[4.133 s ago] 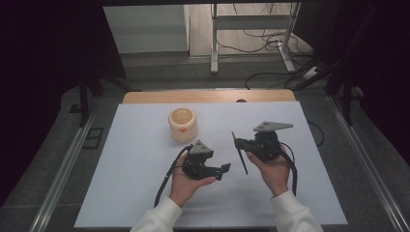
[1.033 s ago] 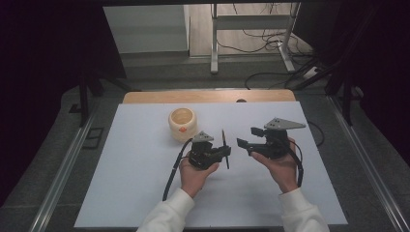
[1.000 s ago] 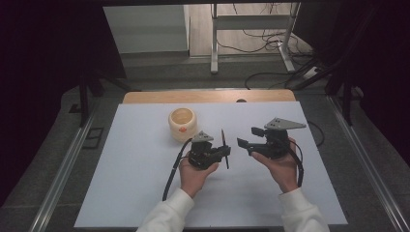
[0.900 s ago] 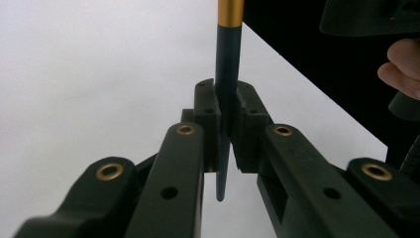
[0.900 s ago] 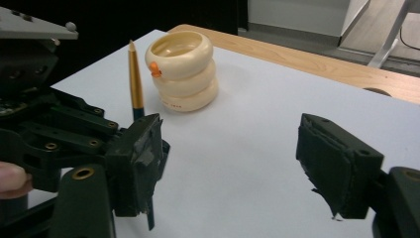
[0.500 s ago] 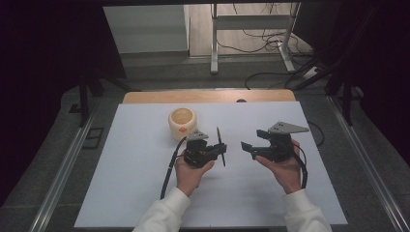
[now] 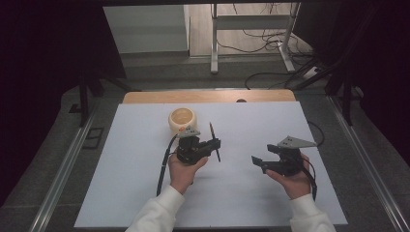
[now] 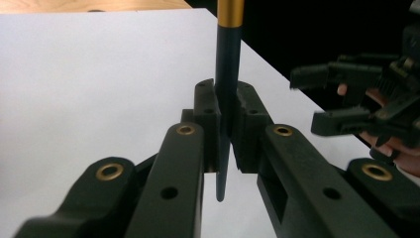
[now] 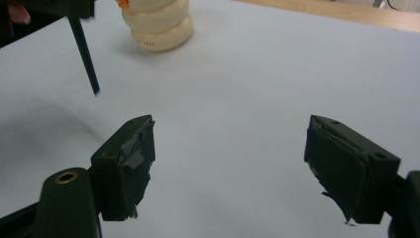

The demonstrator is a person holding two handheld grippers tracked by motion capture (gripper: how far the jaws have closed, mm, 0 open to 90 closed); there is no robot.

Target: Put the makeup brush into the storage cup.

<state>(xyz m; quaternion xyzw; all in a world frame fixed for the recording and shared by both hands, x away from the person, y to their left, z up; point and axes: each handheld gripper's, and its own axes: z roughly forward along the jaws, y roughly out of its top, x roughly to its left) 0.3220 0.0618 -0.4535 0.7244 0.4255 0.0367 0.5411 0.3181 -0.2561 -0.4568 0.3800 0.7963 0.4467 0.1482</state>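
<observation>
In the high view the left gripper holds the thin dark pencil with a gold band just beside the cream ribbed ceramic holder, so I judge the handover done and the placing left. In the left gripper view its jaws are closed on the pencil, above the white table cover. In the right gripper view the right gripper has just been opening its jaws, now wide with nothing between, and much bare cover lies around.

Matt black plastic jaws with brass-coloured rivets clamp a smooth dark pencil with a glossy gold band. Beyond them, the white sheet looks matt, the cream holder smooth.
</observation>
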